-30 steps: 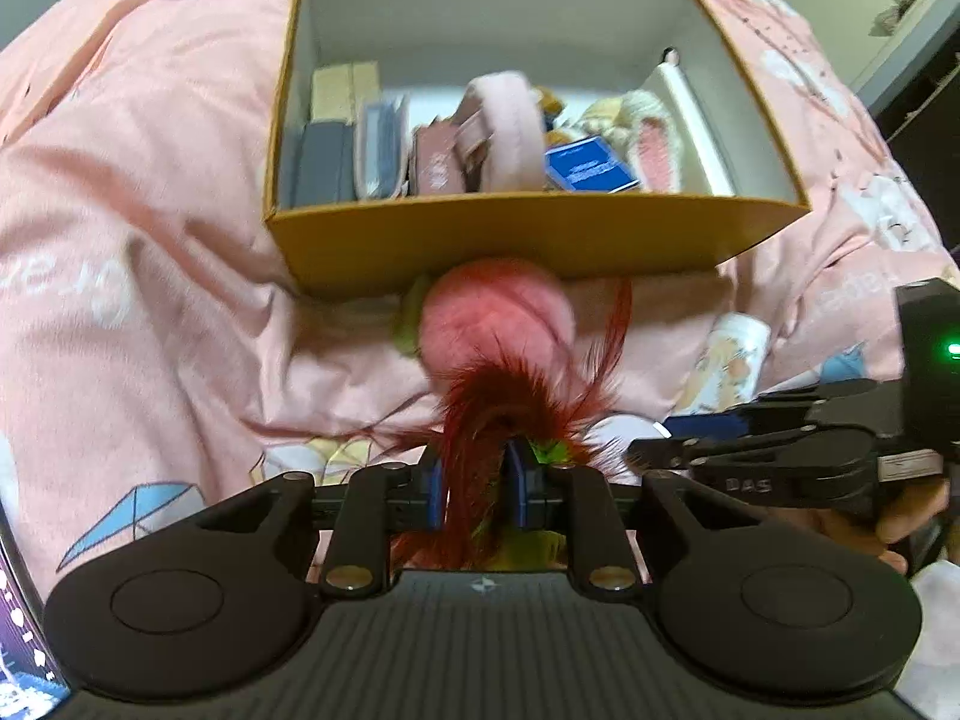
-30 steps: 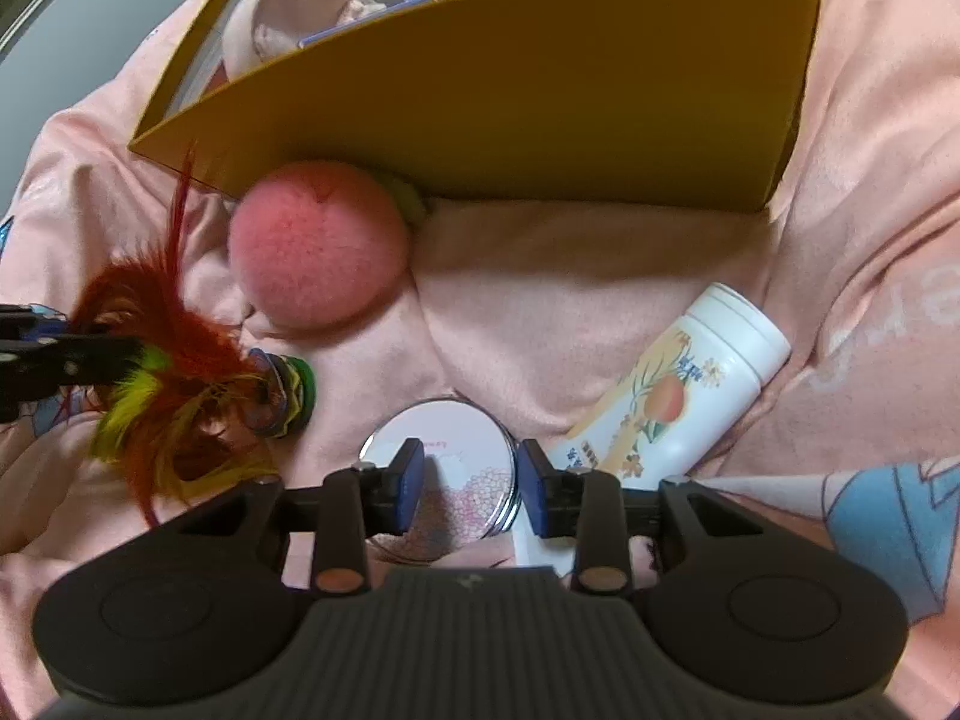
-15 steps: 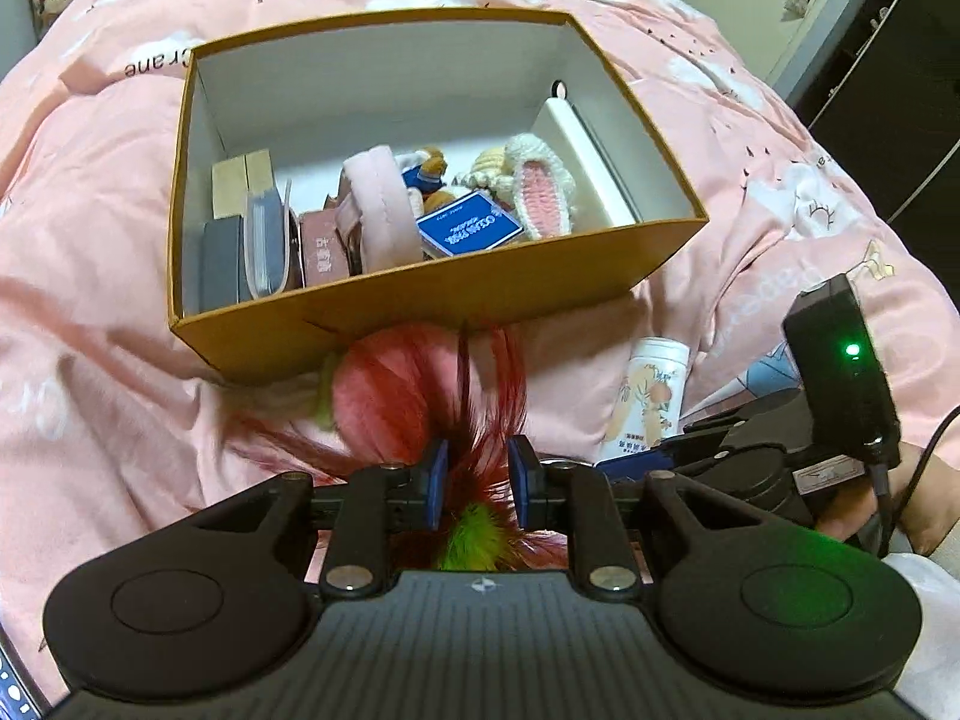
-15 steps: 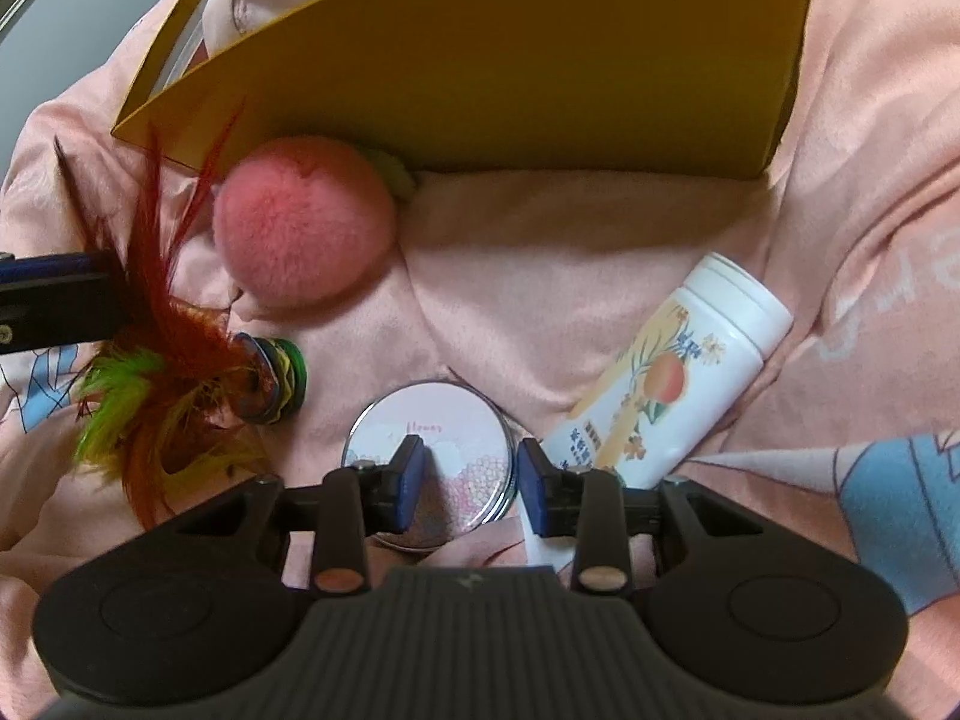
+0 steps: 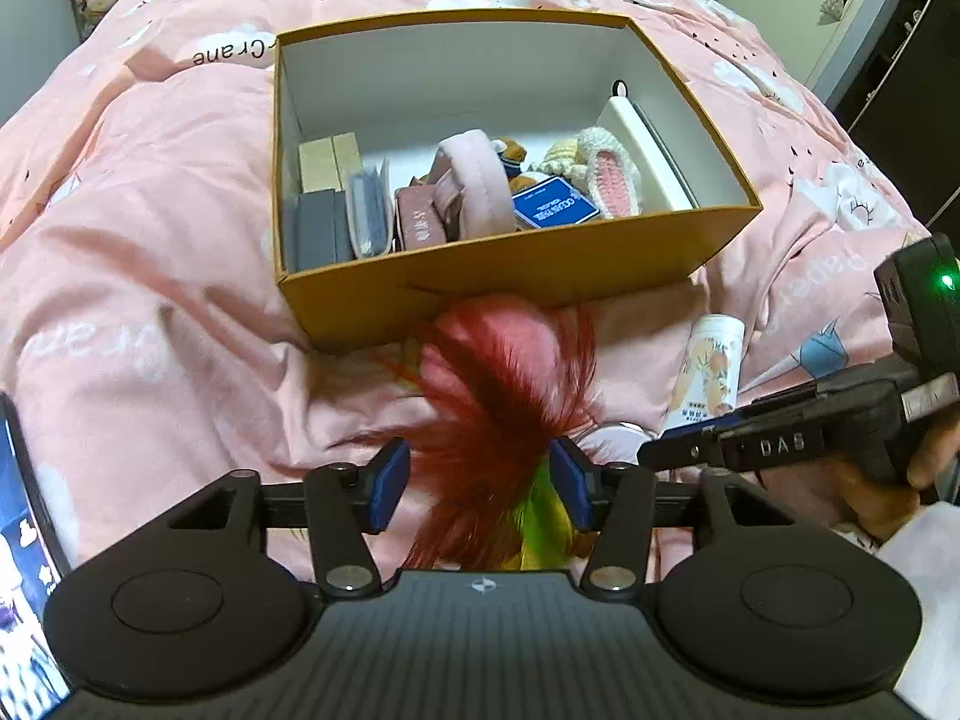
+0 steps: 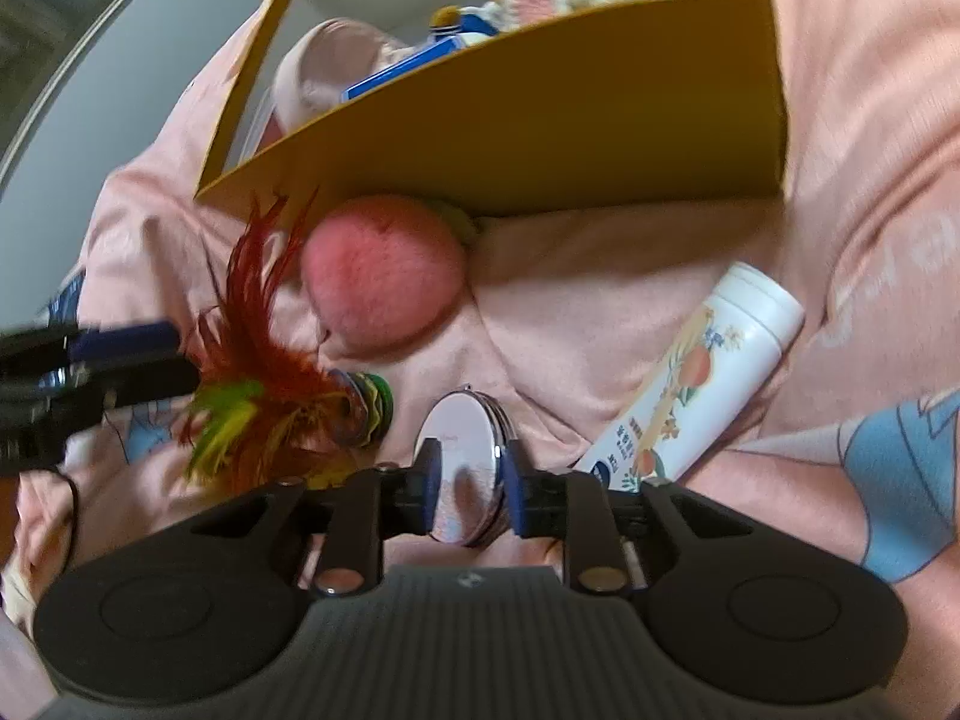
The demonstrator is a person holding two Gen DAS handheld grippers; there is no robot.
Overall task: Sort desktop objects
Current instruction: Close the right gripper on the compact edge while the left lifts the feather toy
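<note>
Feathers of the red, green-tipped shuttlecock (image 5: pixel 492 432) fan toward the yellow box (image 5: pixel 480 294), its ringed base (image 6: pixel 366 408) on the pink bedspread (image 5: pixel 150 240). Left tongs (image 5: pixel 477 483) have just been opening and now stand apart around the plumes. Only the right view shows the right tongs (image 6: pixel 468 489) clamped on the tilted round compact mirror (image 6: pixel 465 462), beside a white bottle (image 6: pixel 690 384).

We see soft, even indoor light with warm colour and only faint shadows in the folds of the pink bedspread (image 5: pixel 150 228) and under the cardboard box (image 5: pixel 492 294). Fisheye distortion bends both views strongly at the edges. The feathers (image 5: pixel 498 420) smear with motion blur, and the right wrist view is blurred overall.
</note>
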